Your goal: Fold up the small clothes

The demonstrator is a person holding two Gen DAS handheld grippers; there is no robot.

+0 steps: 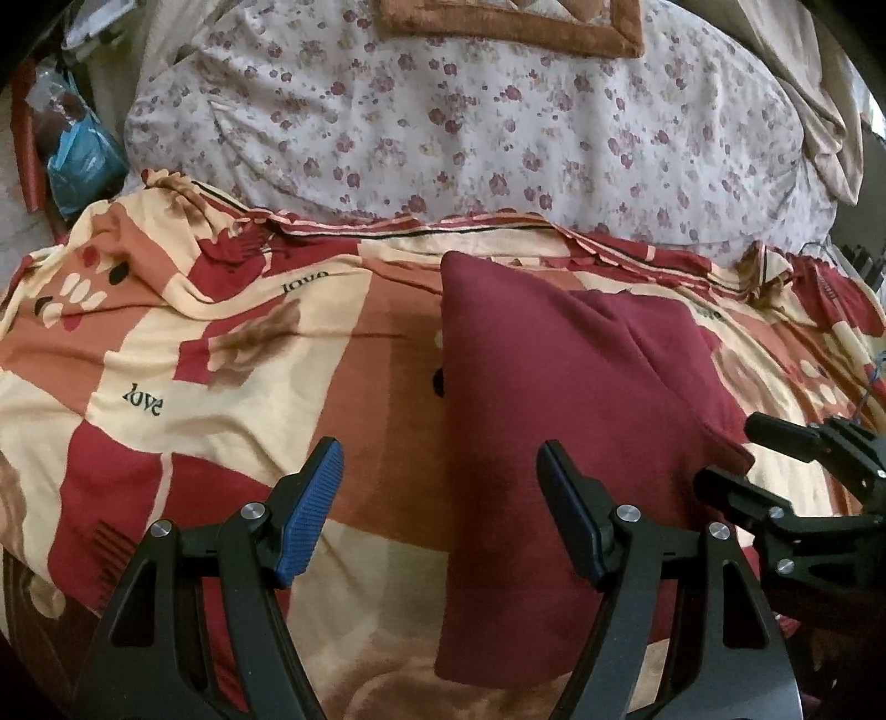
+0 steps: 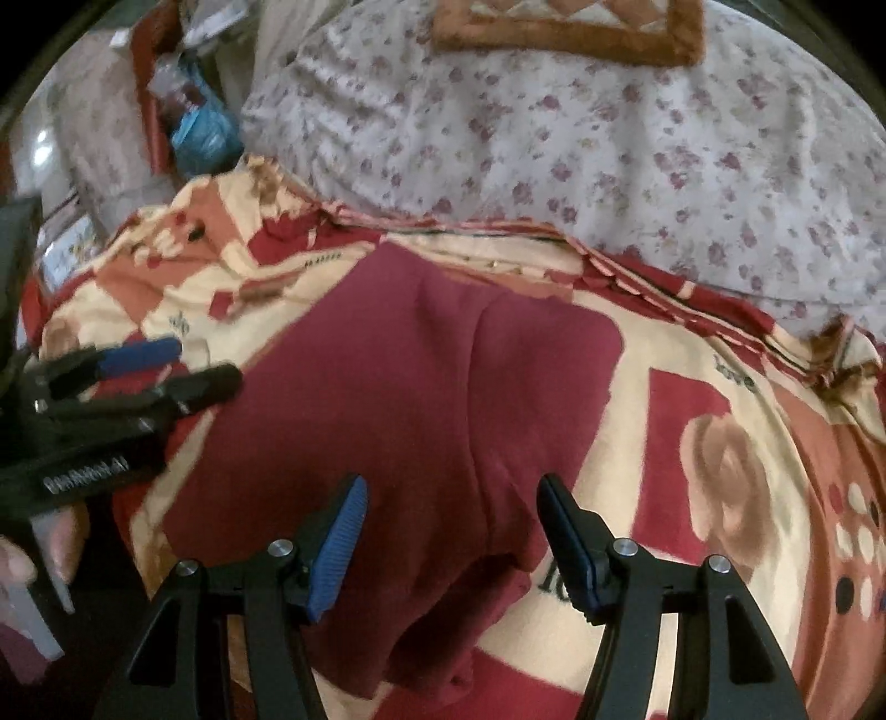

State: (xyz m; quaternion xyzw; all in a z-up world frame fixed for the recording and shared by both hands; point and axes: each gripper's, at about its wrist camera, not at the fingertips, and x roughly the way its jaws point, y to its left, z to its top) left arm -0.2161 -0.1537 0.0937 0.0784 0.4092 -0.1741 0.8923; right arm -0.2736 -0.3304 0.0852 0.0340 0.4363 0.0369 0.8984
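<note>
Your left hand-held gripper hangs with its jaws spread apart and nothing between the blue pads; it is released, hovering over the left edge of the maroon garment. Your right hand-held gripper is likewise spread, its fingers straddling the garment's centre crease from above, and the pads do not press on the cloth as far as the right wrist view shows. Neither one grasps anything.

You can see the maroon garment lying flat on the patterned bedspread, a red, cream and orange cover printed with roses and the word "love". It is already folded into a rough rectangle, one layer overlapping the other along a diagonal edge. Beyond the bedspread's ruffled border lies a white sheet with small purple flowers, and at the far edge a brown-bordered cushion.

From the left wrist view, your right hand-held gripper shows at the right edge, just beside the garment's right corner. A blue plastic bag sits off the bed to the left.
</note>
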